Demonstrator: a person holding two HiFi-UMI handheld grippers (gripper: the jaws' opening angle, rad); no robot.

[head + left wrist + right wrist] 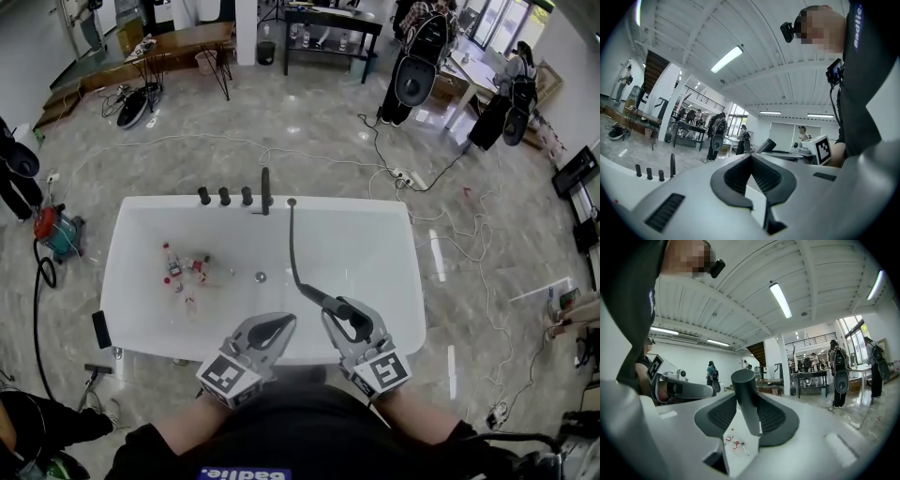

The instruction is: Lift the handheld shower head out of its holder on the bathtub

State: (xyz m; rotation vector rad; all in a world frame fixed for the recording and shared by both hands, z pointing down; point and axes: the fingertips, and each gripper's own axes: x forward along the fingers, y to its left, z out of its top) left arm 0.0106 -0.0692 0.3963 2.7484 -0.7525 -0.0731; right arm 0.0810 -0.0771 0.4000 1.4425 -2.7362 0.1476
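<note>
A white bathtub [412,281] lies below me, with black taps and a spout [266,192] on its far rim. My right gripper [345,314] is shut on the handle of the black shower head [323,302] above the tub's near side. The black hose [292,244] runs from the far rim to the head. In the right gripper view the handle [745,399] stands upright between the pads of the right gripper [746,398]. My left gripper [274,328] hangs beside it, shut and holding nothing. In the left gripper view the left gripper [751,159] has its tips together.
Small red and white items [187,267] lie in the tub near the drain [261,277]. Cables trail over the marble floor. A red vacuum [56,230] stands left of the tub. Tables and people with backpacks [417,66] are further back.
</note>
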